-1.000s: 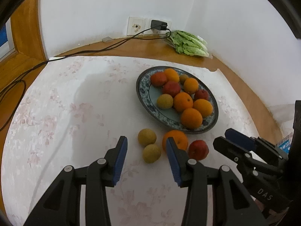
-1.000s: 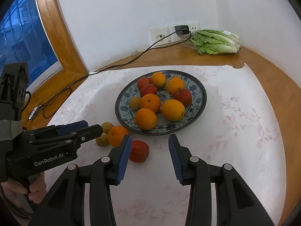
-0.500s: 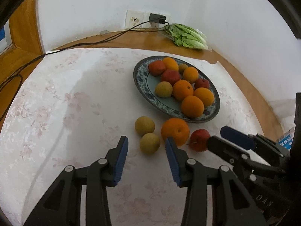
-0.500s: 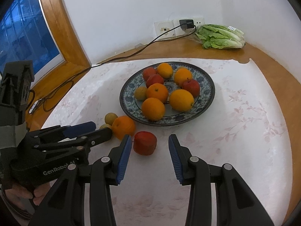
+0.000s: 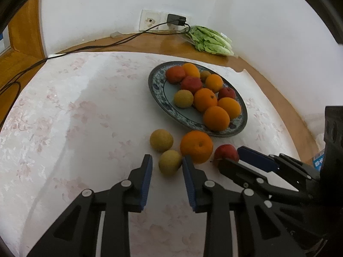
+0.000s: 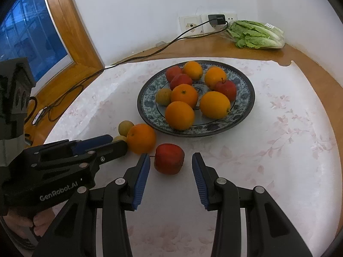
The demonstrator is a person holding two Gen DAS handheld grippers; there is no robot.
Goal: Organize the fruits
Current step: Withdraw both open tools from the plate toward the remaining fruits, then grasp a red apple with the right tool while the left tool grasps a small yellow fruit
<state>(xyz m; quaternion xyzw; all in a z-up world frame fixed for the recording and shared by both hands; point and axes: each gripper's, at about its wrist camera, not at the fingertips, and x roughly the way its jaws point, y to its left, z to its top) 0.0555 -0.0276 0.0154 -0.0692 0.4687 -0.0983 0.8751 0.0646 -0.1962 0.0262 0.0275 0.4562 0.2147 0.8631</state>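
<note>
Btwn right gripper (image 6: 169, 169) fingers (image 6: 141, 175): apple (image 6: 169, 159), untouched.

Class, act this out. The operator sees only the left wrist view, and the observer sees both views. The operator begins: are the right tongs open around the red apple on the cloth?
Observer: Yes. The right tongs are open, with the red apple between their tips and the wider gap on the right side.
Operator: Which way does its stem point?
Observer: Sideways, toward the left finger of those tongs.
Operator: What holds my left tongs?
Observer: A bare hand shows beneath the body of the left tongs.
</note>
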